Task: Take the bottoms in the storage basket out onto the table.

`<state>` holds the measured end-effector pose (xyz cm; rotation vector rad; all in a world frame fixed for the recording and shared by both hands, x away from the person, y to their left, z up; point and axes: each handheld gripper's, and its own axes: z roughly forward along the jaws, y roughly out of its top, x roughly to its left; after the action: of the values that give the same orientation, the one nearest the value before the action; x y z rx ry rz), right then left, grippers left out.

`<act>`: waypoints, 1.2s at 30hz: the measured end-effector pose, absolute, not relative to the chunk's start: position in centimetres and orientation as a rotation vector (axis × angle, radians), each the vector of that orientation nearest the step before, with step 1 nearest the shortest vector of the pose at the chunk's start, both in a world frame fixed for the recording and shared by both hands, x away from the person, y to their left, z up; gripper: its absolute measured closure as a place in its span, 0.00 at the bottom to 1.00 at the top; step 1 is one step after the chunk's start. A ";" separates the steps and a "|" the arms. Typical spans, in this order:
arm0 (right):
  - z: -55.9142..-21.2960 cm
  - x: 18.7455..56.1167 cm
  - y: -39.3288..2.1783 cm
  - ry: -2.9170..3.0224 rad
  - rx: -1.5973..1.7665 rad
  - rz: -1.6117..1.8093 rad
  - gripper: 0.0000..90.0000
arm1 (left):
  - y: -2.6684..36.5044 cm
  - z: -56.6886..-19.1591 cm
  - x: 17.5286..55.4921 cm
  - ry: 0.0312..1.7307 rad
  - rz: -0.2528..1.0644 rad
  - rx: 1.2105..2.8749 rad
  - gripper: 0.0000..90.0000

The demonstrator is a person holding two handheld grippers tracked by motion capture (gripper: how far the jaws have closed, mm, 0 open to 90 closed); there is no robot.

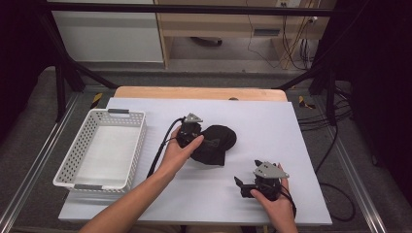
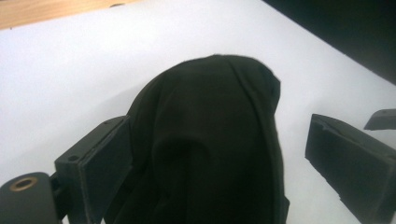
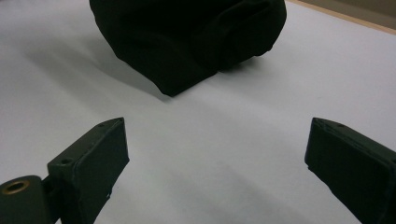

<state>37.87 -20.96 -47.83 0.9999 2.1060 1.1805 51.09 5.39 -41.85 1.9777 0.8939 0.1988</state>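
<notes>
Hovering with the left gripper (image 1: 194,133) over the black cloth (image 1: 214,143) bundled mid-desk (image 1: 272,121), fingers wide with cloth between but unpressed, right gripper (image 1: 245,187) waiting wide and empty nearby, needing probably deeper lowering before closing, white basket (image 1: 77,177) standing left.

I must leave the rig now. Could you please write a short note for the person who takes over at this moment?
Left gripper: jaws open, standing around the black cloth; the right pad is clear of the fabric, so no grip.
Right gripper: open, holds nothing, near the front edge of the table, pointing at the cloth.
The cloth lies bunched on the white surface, mid-table. The white basket at the left has nothing in it.
Done: nothing visibly finished.
Left: probably grasp the cloth and handle it; perhaps it goes into the basket.
</notes>
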 end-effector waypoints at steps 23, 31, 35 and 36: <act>-47.8 37.8 -21.2 2.088 1.002 1.180 0.05 | 5.7 -40.4 50.1 0.835 0.246 1.987 0.08; -47.8 37.9 -21.3 2.093 1.007 1.182 0.05 | 5.9 -40.4 49.9 0.835 0.246 1.995 0.08; -47.8 38.0 -21.3 2.094 1.009 1.183 0.05 | 6.2 -40.2 49.8 0.833 0.248 1.996 0.08; -47.8 37.9 -21.3 2.095 1.009 1.183 0.05 | 6.2 -40.2 49.8 0.830 0.253 1.999 0.07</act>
<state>37.95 -21.28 -47.77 1.0086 2.0948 1.1835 49.77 6.20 -40.20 1.9995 0.8301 0.2525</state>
